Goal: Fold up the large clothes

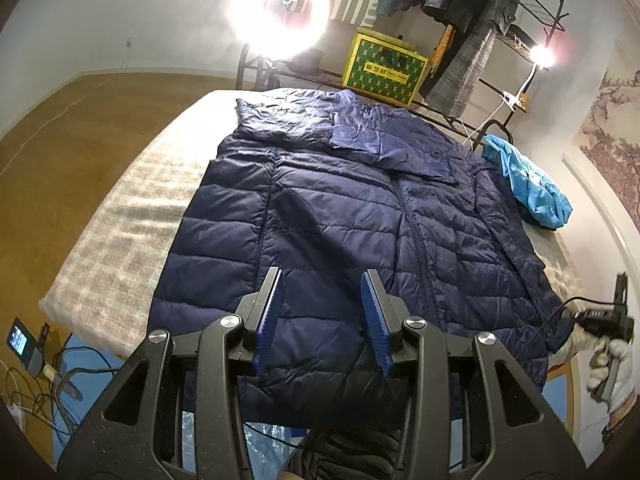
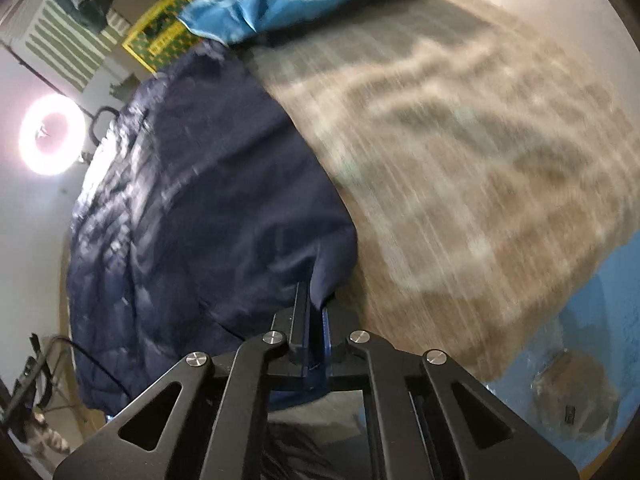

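Note:
A navy quilted jacket (image 1: 340,208) lies spread flat on a beige checked blanket (image 1: 120,232), zip side up, with its collar at the far end. My left gripper (image 1: 324,296) hovers over the near hem, its blue-padded jaws apart with nothing pinched between them. In the blurred right wrist view, my right gripper (image 2: 314,304) is shut on a fold of the navy jacket (image 2: 200,200) at its near right corner, beside the bare blanket (image 2: 460,140). A gloved hand (image 1: 612,364) holding that gripper shows at the right edge of the left wrist view.
A light blue garment (image 1: 528,184) is bunched at the far right of the blanket. Behind stand a ring light (image 1: 280,8), a yellow-green box (image 1: 382,68) and a rack of hanging clothes (image 1: 472,12). Cables and a small screen (image 1: 20,338) lie on the floor at left.

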Tool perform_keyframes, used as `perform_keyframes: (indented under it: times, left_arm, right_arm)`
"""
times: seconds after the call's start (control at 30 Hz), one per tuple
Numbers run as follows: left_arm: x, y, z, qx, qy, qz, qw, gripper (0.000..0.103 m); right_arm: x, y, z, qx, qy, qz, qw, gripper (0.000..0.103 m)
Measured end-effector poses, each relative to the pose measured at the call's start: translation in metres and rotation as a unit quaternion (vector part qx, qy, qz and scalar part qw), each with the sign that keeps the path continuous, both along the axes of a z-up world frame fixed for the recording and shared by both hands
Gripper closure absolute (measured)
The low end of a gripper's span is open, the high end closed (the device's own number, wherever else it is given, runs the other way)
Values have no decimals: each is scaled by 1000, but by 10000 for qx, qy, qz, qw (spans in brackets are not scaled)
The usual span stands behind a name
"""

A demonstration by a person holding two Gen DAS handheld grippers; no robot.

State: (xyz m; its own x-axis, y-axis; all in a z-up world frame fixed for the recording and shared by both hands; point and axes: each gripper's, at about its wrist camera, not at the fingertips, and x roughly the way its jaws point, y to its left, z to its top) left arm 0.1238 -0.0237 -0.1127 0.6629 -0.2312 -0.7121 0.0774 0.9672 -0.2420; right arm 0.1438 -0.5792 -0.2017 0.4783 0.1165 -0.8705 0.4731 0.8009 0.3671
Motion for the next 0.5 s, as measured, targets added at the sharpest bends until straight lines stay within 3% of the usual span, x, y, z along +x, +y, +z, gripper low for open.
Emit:
perform_keyframes:
  times: [0.27,0.5]
  left_arm:
    - [12,2,9,39,-126,25,9999,62]
    - [28,6,13,27,-210,118,9997,62]
  right_arm:
    - [50,35,85,-352,-1143,490,9916,100]
    - [116,104,119,-332,-1668,1356,9761,100]
